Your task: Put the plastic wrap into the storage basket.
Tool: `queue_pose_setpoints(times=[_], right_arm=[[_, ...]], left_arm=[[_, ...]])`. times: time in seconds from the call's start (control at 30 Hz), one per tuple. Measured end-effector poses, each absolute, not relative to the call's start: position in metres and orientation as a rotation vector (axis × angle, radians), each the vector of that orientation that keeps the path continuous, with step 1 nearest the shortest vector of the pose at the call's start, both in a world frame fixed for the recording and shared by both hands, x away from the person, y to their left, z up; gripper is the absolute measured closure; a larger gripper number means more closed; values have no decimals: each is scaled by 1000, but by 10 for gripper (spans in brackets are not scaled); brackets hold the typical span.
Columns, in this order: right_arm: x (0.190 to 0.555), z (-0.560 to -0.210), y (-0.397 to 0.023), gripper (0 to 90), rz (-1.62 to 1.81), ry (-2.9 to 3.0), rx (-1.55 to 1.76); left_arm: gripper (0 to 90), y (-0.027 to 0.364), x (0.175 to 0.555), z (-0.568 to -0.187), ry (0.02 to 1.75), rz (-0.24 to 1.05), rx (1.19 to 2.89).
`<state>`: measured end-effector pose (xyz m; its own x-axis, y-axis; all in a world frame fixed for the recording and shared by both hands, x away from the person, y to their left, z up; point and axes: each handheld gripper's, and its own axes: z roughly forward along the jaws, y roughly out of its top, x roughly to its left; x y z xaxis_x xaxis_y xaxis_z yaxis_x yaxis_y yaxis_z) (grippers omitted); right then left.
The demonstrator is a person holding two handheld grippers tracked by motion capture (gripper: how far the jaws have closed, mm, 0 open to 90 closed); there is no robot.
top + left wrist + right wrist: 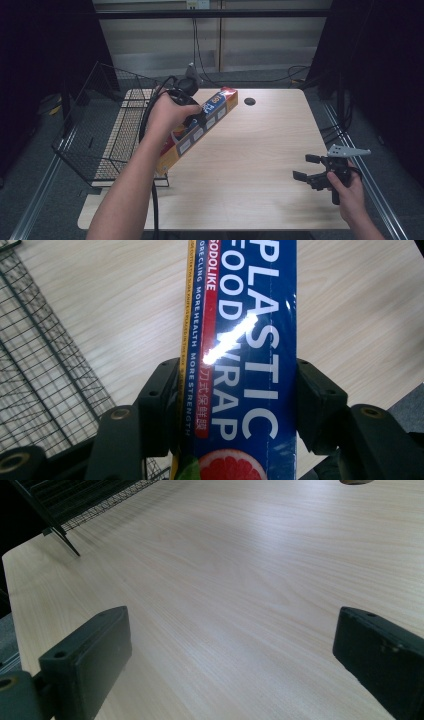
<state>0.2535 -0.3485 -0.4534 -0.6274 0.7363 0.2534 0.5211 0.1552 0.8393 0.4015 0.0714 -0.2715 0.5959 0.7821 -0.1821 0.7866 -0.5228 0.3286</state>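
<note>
Gripping a long plastic wrap box near its middle, the left gripper holds it tilted above the table, toward ten o'clock on the tabletop in the high view; the box's red-tipped upper end points toward one o'clock and its lower end drops toward seven o'clock, close to the basket's near corner. In the left gripper view the two black jaws press against the box on either side, its blue face reading PLASTIC FOOD WRAP, with a yellow strip along one edge and a grapefruit picture at the bottom.

At nine o'clock from the box stands a black wire basket, set at the table's left edge; its mesh lies just beside the box's lower end, the nearest obstacle on that side. A small dark round hole sits in the tabletop at one o'clock from the box.

Well apart, at four o'clock near the table's right edge, the right gripper is held in the person's right hand, jaws spread wide with nothing between them, bare wood beneath.
</note>
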Motion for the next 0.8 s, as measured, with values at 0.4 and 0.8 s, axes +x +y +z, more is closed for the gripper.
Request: queue_pose_setpoints(times=[0.4,0.8], right_arm=[[253,-455,-347,22,1461,2220,1233],[254,-455,-348,22,1457,2221,1235]], left_arm=[[435,91,404,-259,1318,16,2445],[438,106,407,-252,1371,36,2409]])
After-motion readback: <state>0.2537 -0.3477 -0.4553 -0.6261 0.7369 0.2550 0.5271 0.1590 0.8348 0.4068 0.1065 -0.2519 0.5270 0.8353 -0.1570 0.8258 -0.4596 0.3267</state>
